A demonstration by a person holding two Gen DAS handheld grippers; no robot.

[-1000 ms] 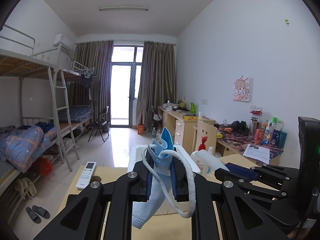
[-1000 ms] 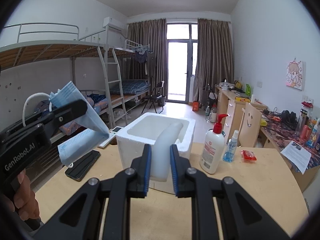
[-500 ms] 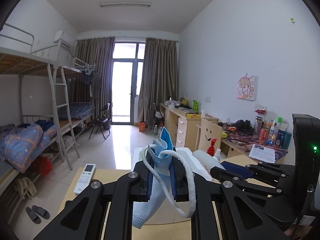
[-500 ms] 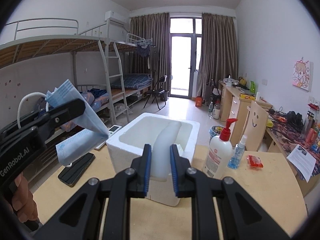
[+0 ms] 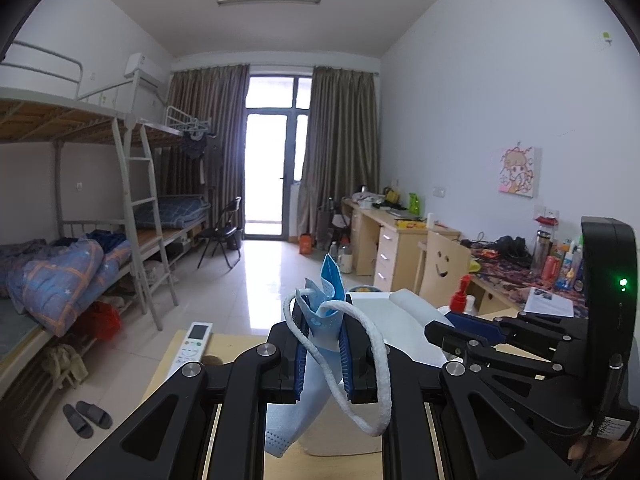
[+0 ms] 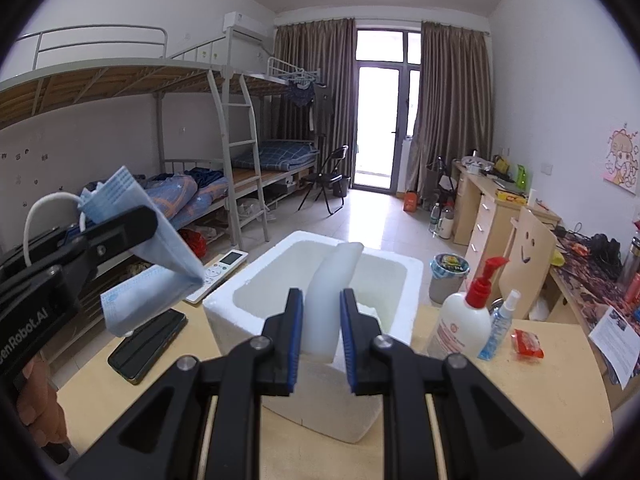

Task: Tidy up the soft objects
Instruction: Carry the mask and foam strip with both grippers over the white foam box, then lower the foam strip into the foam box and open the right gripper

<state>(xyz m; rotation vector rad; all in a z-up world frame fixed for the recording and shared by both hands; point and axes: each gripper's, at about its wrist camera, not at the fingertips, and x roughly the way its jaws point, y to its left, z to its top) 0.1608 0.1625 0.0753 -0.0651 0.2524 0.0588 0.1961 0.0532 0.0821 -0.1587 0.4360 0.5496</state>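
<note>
My left gripper (image 5: pixel 323 354) is shut on a blue face mask (image 5: pixel 320 320) whose white ear loop (image 5: pixel 376 380) hangs off to the right. In the right wrist view the left gripper (image 6: pixel 136 220) holds that mask (image 6: pixel 160 264) up to the left of a white foam box (image 6: pixel 408 276). Between the blue pads of my shut right gripper (image 6: pixel 320 340) is a soft white foam strip (image 6: pixel 332 280), its far end reaching over the box's open top. From the left wrist view, the right gripper (image 5: pixel 460 326) and the strip (image 5: pixel 416 316) show at the right.
The wooden table (image 6: pixel 520 392) carries a black phone (image 6: pixel 148 344) and a white remote (image 6: pixel 222 268) left of the box. On the other side are a pump bottle (image 6: pixel 460 328), a spray bottle (image 6: pixel 500 328) and a red packet (image 6: pixel 528 344). A hand (image 6: pixel 40 416) grips the left tool.
Both grippers have moved forward toward the foam box, which looks larger and closer. Each keeps its hold: the mask in the left, the foam strip in the right.
</note>
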